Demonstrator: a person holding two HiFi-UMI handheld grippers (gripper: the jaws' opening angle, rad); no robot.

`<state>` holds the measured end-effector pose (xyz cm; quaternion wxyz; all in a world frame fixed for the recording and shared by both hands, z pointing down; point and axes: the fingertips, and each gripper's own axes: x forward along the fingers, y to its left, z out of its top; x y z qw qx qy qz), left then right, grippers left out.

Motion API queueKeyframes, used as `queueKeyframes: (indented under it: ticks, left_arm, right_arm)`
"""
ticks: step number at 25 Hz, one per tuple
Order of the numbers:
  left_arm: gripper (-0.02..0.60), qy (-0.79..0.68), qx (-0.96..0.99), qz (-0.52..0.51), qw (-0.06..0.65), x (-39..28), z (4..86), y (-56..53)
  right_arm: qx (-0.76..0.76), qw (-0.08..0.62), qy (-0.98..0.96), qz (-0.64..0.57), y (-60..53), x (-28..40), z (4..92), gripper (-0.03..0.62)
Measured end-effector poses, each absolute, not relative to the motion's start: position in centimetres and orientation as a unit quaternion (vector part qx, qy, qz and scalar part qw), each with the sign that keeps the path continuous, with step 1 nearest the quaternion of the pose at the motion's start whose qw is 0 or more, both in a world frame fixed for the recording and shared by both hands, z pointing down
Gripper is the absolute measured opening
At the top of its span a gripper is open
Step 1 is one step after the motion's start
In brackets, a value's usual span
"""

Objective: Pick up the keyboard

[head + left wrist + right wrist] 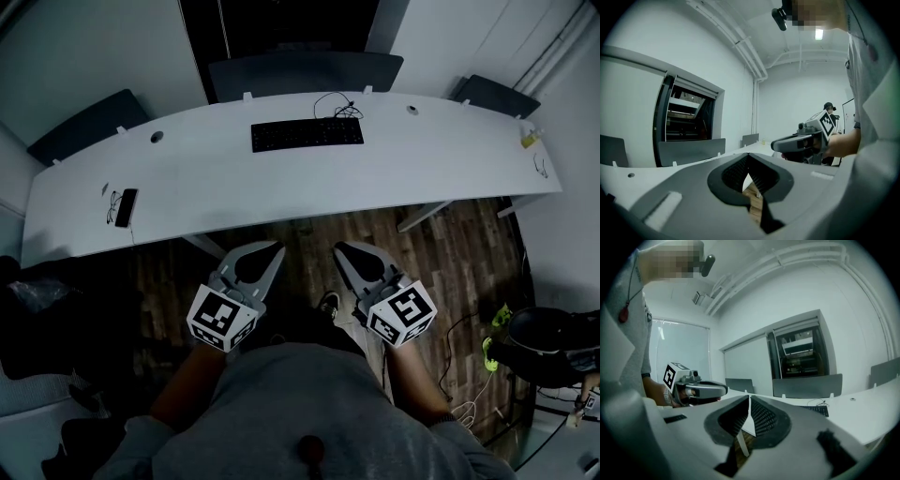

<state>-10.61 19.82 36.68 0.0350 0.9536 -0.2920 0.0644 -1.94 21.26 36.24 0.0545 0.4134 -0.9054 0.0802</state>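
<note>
A black keyboard (307,134) lies flat near the middle of the long white desk (394,169), its cable curling behind it. In the right gripper view only the keyboard's (818,409) end shows past the jaws. My left gripper (277,247) and right gripper (339,247) hover side by side over the wooden floor, short of the desk's near edge and well apart from the keyboard. Both are shut with nothing between the jaws. The left gripper view shows its shut tips (748,154) and the right gripper (774,146) to the right; the right gripper view shows shut tips (749,397) and the left gripper (724,389).
A phone (126,207) with a cable lies at the desk's left end. Grey partition panels (305,73) stand behind the desk. A small yellow object (530,139) sits at the far right end. A black bag (553,342) and cables lie on the floor at right.
</note>
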Motion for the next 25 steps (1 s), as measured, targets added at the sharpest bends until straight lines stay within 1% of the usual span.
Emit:
queueKeyframes:
  ticks: [4, 9, 14, 25]
  left_arm:
    - [0.005, -0.298, 0.951, 0.066, 0.039, -8.4, 36.6, 17.0]
    - [0.005, -0.301, 0.950, 0.078, 0.027, -4.9, 36.5, 14.5]
    - [0.005, -0.311, 0.946, 0.083, 0.034, -2.5, 36.8, 11.9]
    - [0.005, -0.351, 0.932, 0.088, 0.035, 1.0, 36.7, 9.2]
  right_arm:
    - [0.407, 0.052, -0.908, 0.084, 18.3, 0.3, 36.1, 0.023]
    - [0.403, 0.038, -0.910, 0.087, 15.1, 3.7, 35.8, 0.023]
    - [0.394, 0.038, -0.914, 0.089, 12.2, 6.4, 35.9, 0.023]
    - [0.367, 0.035, -0.924, 0.097, 8.6, 10.9, 36.7, 0.023]
